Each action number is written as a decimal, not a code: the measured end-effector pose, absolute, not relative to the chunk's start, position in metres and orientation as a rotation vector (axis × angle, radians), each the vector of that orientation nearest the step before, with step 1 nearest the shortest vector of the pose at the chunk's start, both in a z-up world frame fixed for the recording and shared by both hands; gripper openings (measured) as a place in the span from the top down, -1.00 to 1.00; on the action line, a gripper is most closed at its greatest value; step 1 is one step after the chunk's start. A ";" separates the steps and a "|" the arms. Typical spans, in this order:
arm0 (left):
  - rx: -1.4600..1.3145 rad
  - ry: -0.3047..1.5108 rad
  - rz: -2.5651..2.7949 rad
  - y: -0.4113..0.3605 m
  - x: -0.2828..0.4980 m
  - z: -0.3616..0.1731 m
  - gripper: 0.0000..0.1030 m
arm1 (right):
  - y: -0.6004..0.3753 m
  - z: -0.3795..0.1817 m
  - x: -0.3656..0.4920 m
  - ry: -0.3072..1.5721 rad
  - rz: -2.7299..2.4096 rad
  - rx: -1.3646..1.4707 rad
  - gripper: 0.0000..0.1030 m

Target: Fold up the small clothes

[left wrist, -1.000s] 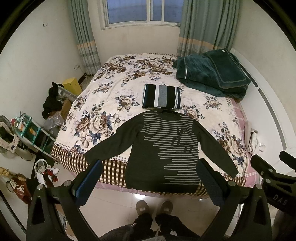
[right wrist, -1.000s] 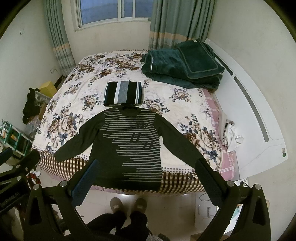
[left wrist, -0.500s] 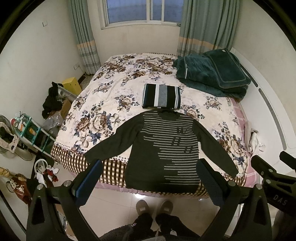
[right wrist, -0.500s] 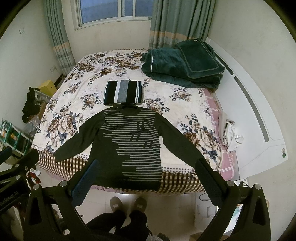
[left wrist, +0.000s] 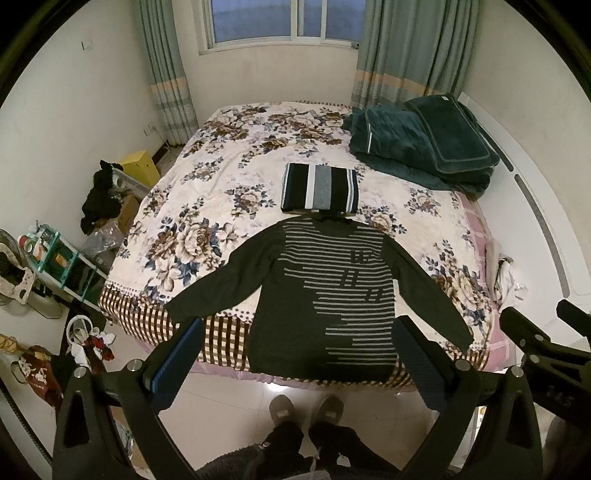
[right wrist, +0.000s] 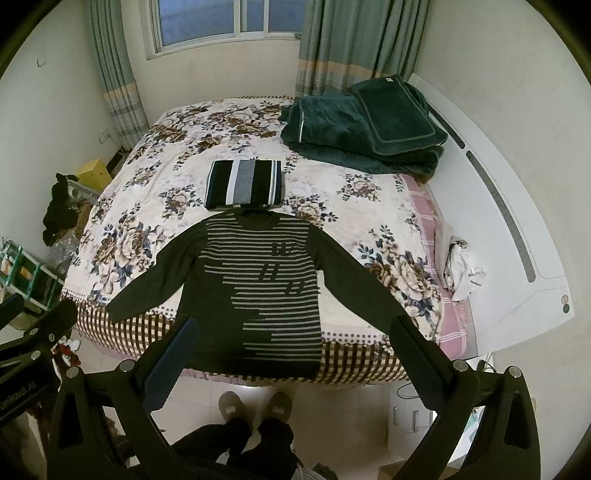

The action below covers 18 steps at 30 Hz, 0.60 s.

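Nearest the cameras, both hand-held grippers are raised above the floor at the foot of a bed. The left gripper (left wrist: pixel 299 354) has its two blue-padded fingers spread wide apart and grips nothing. The right gripper (right wrist: pixel 291 354) is spread just as wide, also with nothing between its fingers. Below them, the person's two feet in grey slippers (right wrist: pixel 255 404) stand on pale floor tiles.

Just beyond the grippers, a dark sweater (left wrist: pixel 325 295) with thin grey stripes lies flat, front up, on the near end of the bed (left wrist: pixel 236 155). Its hem hangs slightly over the bed's checked edge, and both sleeves are spread out and angled down to either side. The collar points away from the person.

Just past the collar, nearly touching it, sits a folded striped garment (left wrist: pixel 319 188) in black, white and grey, a neat rectangle on the floral bedspread.

Farther back, on the right side of the bed, lies a pile of dark green blankets (left wrist: pixel 421 144). To the left of the bed, on the floor, are a yellow box (left wrist: pixel 142 166) and mixed clutter. At the far wall, a window (left wrist: pixel 284 20) sits between green curtains.
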State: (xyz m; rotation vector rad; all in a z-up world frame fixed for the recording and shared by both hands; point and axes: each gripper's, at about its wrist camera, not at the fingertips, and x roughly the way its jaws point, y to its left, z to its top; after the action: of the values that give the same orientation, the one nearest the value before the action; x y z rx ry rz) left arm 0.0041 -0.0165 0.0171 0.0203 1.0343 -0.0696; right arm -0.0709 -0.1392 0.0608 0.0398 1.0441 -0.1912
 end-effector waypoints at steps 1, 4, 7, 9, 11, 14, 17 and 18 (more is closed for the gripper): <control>0.025 1.033 -0.072 -0.019 0.007 0.014 -1.00 | -0.139 0.060 -0.071 1.042 -0.193 0.038 -1.00; 0.026 1.031 -0.077 -0.018 0.011 0.011 -1.00 | -0.139 0.059 -0.070 1.045 -0.195 0.039 -1.00; 0.023 1.033 -0.077 -0.017 0.010 0.010 -1.00 | -0.140 0.057 -0.070 1.047 -0.194 0.040 -1.00; 0.022 1.036 -0.078 -0.016 0.013 0.008 -1.00 | -0.139 0.057 -0.070 1.049 -0.194 0.046 -1.00; 0.021 1.031 -0.075 -0.013 0.014 0.006 -1.00 | -0.144 0.050 -0.069 1.052 -0.199 0.070 -1.00; 0.051 0.986 -0.036 -0.015 0.030 -0.006 -1.00 | -0.162 0.023 -0.065 1.064 -0.211 0.152 -1.00; 0.093 0.955 -0.010 -0.018 0.054 -0.029 -1.00 | -0.197 -0.015 -0.054 1.085 -0.281 0.244 -1.00; 0.100 0.953 -0.013 -0.015 0.063 -0.038 -1.00 | -0.213 -0.031 -0.052 1.095 -0.316 0.279 -1.00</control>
State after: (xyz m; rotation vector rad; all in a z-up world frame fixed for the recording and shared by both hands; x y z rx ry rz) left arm 0.0628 -0.0151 -0.0375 0.1004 0.9526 -0.0129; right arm -0.0521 -0.2130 -0.0306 0.2787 1.0947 -0.3159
